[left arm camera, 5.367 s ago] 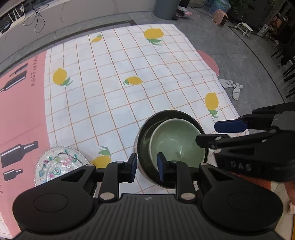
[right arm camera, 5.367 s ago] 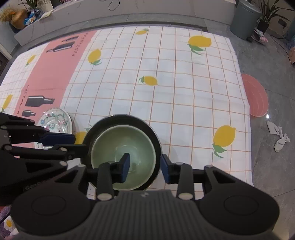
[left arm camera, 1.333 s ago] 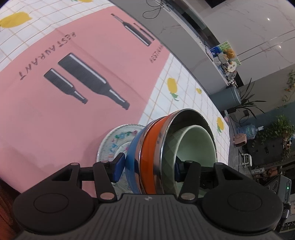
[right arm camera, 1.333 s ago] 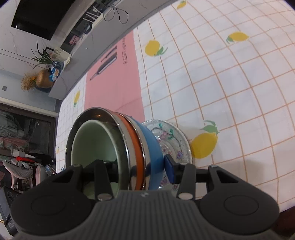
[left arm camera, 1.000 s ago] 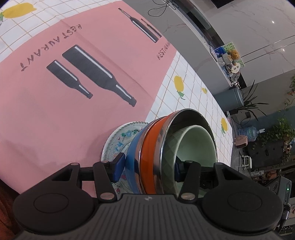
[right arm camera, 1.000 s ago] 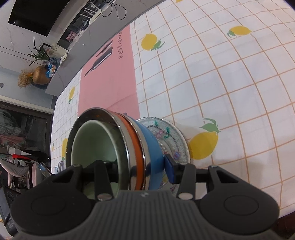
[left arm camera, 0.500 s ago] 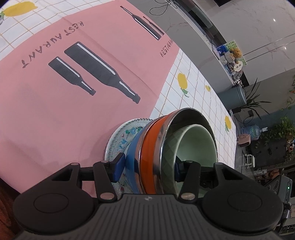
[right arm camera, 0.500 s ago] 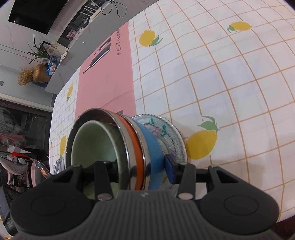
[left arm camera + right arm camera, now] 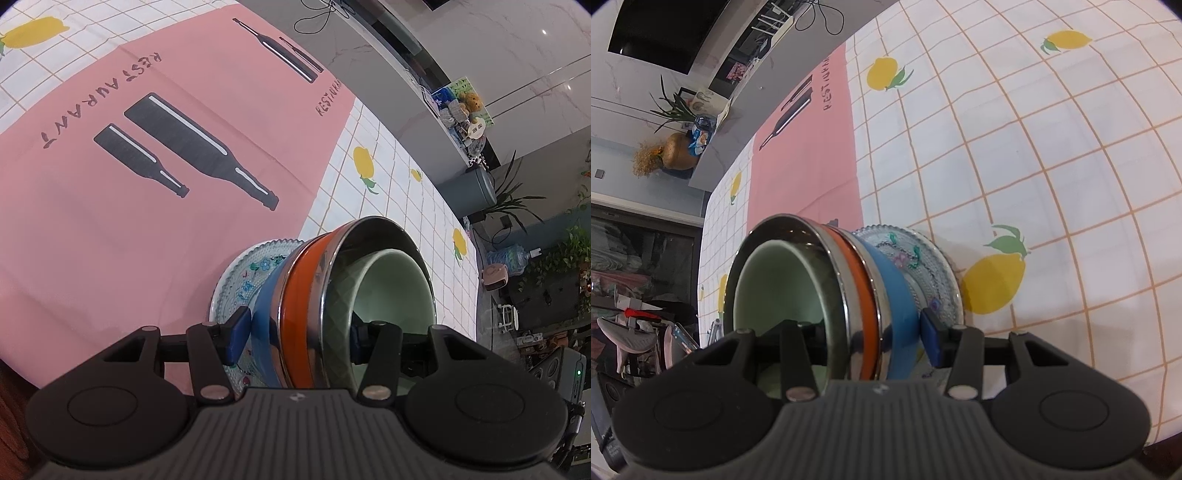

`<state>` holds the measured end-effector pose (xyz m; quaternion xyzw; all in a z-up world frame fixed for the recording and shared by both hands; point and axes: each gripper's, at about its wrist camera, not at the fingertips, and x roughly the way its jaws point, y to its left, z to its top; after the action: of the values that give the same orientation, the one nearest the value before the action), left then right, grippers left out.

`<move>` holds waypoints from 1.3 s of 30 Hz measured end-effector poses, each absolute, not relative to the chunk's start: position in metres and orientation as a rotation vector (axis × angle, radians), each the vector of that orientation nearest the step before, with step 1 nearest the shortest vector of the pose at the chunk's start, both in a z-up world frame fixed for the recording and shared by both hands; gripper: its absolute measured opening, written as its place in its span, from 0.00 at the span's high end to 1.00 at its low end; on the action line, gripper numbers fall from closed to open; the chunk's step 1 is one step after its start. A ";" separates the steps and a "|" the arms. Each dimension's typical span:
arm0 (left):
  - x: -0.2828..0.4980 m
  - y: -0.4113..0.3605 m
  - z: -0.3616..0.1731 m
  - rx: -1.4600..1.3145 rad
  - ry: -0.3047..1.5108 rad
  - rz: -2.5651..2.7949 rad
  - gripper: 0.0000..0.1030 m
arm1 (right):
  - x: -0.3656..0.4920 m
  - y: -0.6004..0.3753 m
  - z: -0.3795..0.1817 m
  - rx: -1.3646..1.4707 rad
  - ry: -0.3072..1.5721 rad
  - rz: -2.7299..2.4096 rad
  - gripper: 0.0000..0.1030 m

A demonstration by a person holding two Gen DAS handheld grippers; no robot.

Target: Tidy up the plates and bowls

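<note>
A nested bowl stack (image 9: 306, 291), with blue and orange steel bowls and a pale green bowl (image 9: 391, 291) inside, is gripped from both sides. My left gripper (image 9: 295, 332) is shut on its wall, one finger inside and one outside. My right gripper (image 9: 875, 339) is shut on the opposite wall of the stack (image 9: 864, 291). The stack sits just over a clear glass plate with flower print, seen in the left wrist view (image 9: 240, 280) and the right wrist view (image 9: 923, 258). Whether the stack touches the plate I cannot tell.
The table carries a cloth with a pink panel printed with black bottles (image 9: 110, 166) and white squares with lemons (image 9: 993, 284). A grey ledge (image 9: 369, 48) runs along the far side, with a bin (image 9: 476, 192) and plants past the table's end.
Both grippers have carried the bowl stack from the white lemon squares over to the glass plate, and in the last second brought it down closer onto the plate.
</note>
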<state>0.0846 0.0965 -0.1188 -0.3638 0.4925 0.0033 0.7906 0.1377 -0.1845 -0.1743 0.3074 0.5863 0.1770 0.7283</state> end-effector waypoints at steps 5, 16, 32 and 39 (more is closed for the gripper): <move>0.086 0.096 -0.118 -0.757 1.063 0.012 0.37 | 0.138 -0.183 -0.172 0.666 1.295 0.392 0.55; 0.086 0.098 -0.113 -0.717 1.096 -0.018 0.23 | 0.136 -0.169 -0.152 0.496 1.252 0.393 0.34; 0.074 0.087 -0.011 -0.362 0.878 -0.065 0.23 | 0.119 -0.175 -0.060 0.197 0.983 0.372 0.23; 0.045 0.057 0.051 -0.162 0.672 -0.092 0.23 | 0.088 -0.194 0.005 0.078 0.739 0.350 0.16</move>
<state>0.0446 0.0573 0.0513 -0.0793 0.3292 -0.0449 0.9398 0.0880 -0.1938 0.0051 0.0380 0.3592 0.1703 0.9168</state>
